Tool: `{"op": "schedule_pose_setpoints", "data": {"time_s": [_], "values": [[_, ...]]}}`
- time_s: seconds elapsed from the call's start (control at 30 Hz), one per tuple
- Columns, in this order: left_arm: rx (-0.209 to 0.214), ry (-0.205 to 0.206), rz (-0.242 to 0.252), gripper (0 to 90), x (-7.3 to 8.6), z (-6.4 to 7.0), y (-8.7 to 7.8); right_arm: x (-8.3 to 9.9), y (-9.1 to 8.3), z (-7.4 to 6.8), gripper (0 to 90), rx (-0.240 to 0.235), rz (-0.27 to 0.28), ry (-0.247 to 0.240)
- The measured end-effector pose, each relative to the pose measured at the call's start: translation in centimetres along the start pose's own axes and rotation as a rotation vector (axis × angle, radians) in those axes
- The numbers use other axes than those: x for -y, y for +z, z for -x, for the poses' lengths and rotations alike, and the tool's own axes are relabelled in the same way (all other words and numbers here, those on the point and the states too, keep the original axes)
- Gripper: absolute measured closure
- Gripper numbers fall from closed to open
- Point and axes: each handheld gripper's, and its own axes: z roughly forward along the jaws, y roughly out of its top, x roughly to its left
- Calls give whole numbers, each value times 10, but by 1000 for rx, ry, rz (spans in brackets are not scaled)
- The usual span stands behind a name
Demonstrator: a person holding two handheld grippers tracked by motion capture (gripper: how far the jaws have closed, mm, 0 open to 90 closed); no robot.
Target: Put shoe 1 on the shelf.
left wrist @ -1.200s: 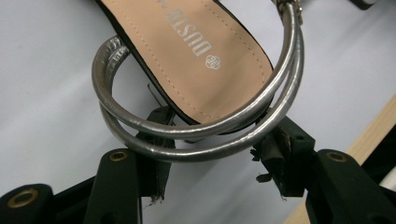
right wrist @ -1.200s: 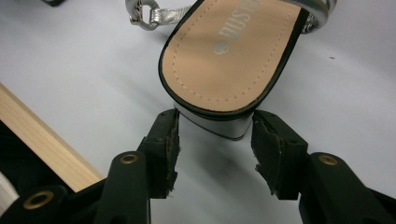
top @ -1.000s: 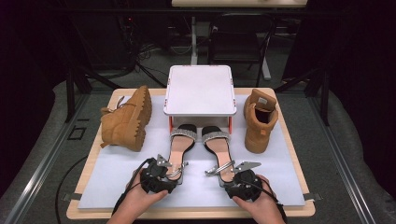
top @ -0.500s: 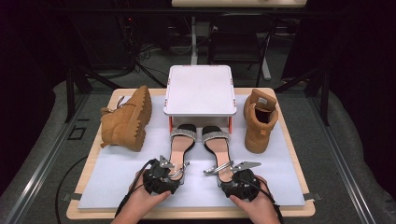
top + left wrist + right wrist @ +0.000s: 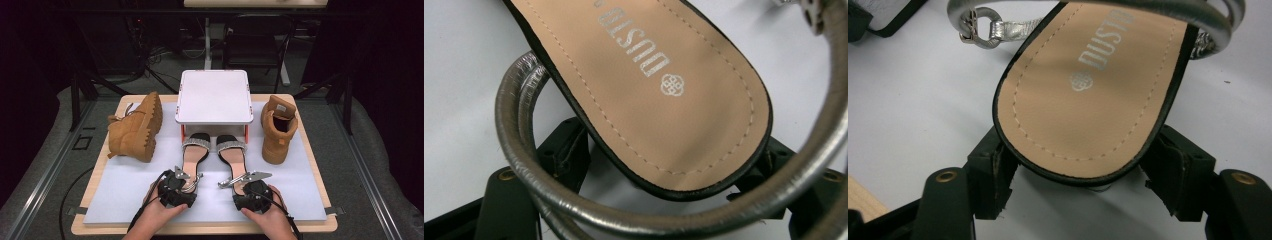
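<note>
Two flat sandals with tan insoles and silver straps lie side by side mid-table, the left sandal (image 5: 193,155) and the right sandal (image 5: 231,156), toes under a white stand (image 5: 214,97). My left gripper (image 5: 185,185) is at the left sandal's heel. In the left gripper view its jaws flank the heel (image 5: 664,100), inside the silver ankle strap (image 5: 519,150). My right gripper (image 5: 243,186) is at the right sandal's heel (image 5: 1093,100), one jaw on each side. Both grippers (image 5: 671,165) (image 5: 1080,170) look open, spread about as wide as the heels.
A tan boot (image 5: 135,127) lies on its side at the left. Its mate (image 5: 277,127) stands upright at the right of the stand. A pale mat (image 5: 120,190) covers the wooden tabletop (image 5: 320,165). Dark floor and cables surround the table.
</note>
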Motion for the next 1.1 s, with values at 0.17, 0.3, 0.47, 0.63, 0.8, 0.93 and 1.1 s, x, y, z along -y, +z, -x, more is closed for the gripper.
{"op": "schedule_pose_setpoints", "data": {"time_s": [0.17, 0.3, 0.47, 0.63, 0.8, 0.93, 1.1], "values": [[7, -6, -6, 302, -1, -1, -2, -1, -1, 0, 338, -3, -1, 34], [18, -23, -12, 303, -6, -1, -5, -3, -1, -1, 344, -13, 1, 76], [22, -28, 4, 309, -13, -4, -11, -8, -3, -3, 344, -10, -7, 97], [5, -51, 39, 339, -23, -9, -17, -17, -7, 0, 351, -20, 18, 129], [-23, -99, 48, 370, -37, -15, -15, -31, -6, 4, 368, -2, 53, 161], [-42, -111, 48, 381, -44, -16, -7, -41, -2, 7, 369, 5, 62, 180], [-42, -125, 56, 383, -51, -21, -1, -50, 8, 10, 369, 8, 59, 198]]}}
